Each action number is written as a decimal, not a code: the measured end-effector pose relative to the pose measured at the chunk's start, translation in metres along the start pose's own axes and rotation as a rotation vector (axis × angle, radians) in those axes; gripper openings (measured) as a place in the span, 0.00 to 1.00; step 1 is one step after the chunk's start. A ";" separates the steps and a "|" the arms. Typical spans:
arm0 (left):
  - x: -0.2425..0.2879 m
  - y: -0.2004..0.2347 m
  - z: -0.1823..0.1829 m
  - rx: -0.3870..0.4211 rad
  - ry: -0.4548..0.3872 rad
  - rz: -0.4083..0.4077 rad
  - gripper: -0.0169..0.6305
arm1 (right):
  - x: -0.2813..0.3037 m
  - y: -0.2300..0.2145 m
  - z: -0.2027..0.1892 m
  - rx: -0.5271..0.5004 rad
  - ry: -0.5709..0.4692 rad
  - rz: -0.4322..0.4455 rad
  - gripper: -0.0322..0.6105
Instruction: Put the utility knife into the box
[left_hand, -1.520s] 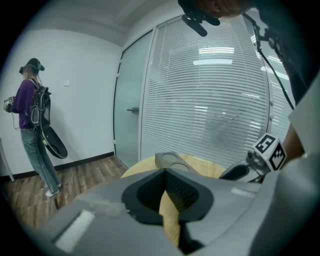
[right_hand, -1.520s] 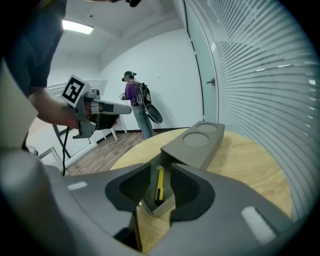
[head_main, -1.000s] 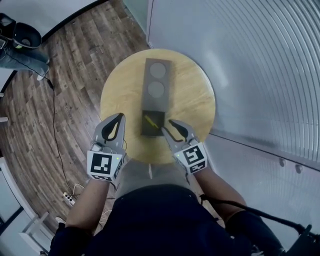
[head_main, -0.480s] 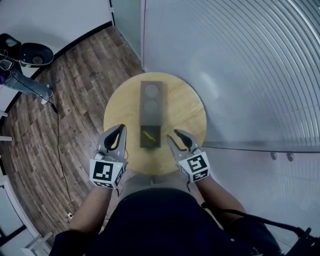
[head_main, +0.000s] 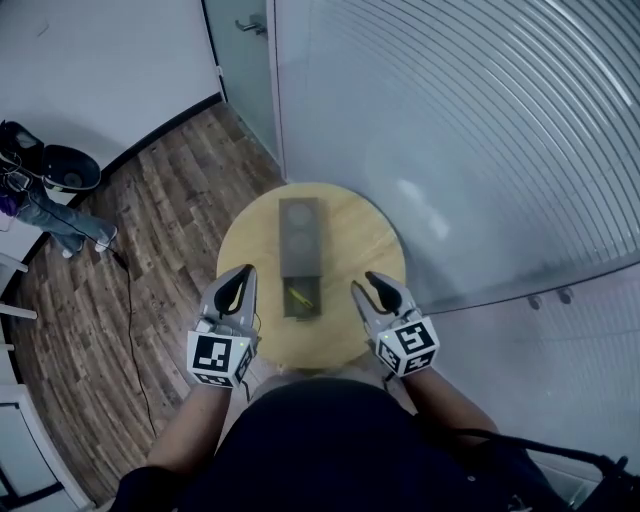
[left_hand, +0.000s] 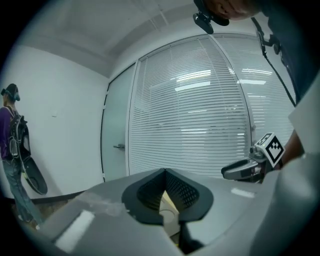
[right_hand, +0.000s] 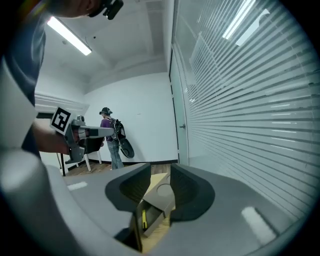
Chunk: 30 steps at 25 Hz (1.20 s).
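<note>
Now | utility knife inside box | left gripper jaws together | right gripper jaws apart

- The box is long, narrow and dark grey. It lies flat along the middle of the round wooden table, with two round recesses in its far part and an open compartment at its near end.
- The utility knife is slim and yellow, lying at a slant inside that near compartment.
</note>
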<state>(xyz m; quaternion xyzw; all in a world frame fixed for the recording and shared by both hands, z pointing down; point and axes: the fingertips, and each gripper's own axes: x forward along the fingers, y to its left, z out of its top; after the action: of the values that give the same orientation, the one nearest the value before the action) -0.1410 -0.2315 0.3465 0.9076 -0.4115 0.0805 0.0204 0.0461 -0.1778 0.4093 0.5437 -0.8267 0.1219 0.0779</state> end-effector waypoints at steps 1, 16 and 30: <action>-0.002 -0.001 0.003 0.007 -0.006 0.003 0.04 | -0.004 -0.002 0.003 0.000 -0.016 -0.008 0.25; -0.028 0.000 0.019 0.044 -0.043 0.028 0.04 | -0.043 -0.002 0.058 -0.054 -0.190 -0.097 0.06; -0.032 -0.005 0.020 0.039 -0.037 0.045 0.04 | -0.047 -0.002 0.053 -0.026 -0.176 -0.075 0.06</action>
<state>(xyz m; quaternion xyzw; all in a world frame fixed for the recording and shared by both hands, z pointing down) -0.1556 -0.2065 0.3220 0.8998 -0.4303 0.0722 -0.0068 0.0666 -0.1523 0.3465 0.5818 -0.8109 0.0598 0.0166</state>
